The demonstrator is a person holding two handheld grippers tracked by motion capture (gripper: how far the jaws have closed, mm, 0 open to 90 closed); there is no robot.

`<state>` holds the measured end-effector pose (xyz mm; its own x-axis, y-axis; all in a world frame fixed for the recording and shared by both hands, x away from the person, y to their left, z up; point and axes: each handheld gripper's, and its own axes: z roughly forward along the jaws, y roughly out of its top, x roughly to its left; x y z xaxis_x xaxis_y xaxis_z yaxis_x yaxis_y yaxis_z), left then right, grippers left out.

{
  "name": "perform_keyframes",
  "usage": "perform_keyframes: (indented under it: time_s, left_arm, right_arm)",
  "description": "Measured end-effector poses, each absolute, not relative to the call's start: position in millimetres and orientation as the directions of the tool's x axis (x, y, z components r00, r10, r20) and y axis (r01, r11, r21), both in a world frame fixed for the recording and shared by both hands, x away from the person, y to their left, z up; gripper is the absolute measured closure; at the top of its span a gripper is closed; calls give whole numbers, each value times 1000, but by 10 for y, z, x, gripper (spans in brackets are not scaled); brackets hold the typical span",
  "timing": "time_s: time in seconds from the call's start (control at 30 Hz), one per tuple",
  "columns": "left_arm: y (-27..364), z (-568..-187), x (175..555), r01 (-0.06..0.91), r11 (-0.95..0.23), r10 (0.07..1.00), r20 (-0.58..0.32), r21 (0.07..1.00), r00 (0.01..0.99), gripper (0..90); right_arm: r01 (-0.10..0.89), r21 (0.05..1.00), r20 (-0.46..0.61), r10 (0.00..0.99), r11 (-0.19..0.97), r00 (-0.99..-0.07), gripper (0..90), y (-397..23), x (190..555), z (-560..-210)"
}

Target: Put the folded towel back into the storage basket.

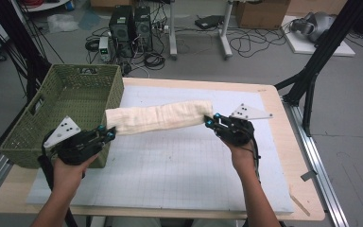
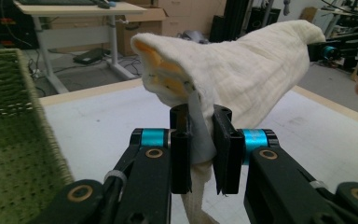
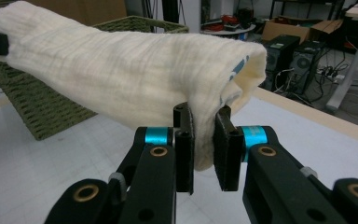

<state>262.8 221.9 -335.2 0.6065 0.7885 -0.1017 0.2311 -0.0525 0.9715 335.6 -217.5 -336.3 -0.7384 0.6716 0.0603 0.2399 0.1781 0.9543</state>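
A cream cloth (image 1: 158,117) hangs stretched in a long roll above the white mat, held at both ends. My left gripper (image 1: 108,134) is shut on its left end beside the green basket (image 1: 52,90). My right gripper (image 1: 211,120) is shut on its right end near the table's middle. In the left gripper view the cloth (image 2: 242,70) bunches above the jaws and the fabric is pinched between the pads of the left gripper (image 2: 200,154). The right gripper view has a fold of the cloth (image 3: 121,74) clamped in the right gripper (image 3: 204,149).
The green wicker basket stands on the table's left side, its near wall right by my left hand. A white gridded mat (image 1: 179,165) covers the wooden table (image 1: 283,123). Beyond the table lie computer towers (image 1: 130,26), cables and boxes on the floor.
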Motion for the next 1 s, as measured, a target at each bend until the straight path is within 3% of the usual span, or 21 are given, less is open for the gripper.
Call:
perform_keyframes:
  time_s: [1.0]
  left_arm:
    - [3113, -3307, 2311, 200, -29, 887, -67, 979, 456, 787]
  right_arm:
    - [180, 952, 1, 584, 247, -811, 810, -770, 4112, -2967]
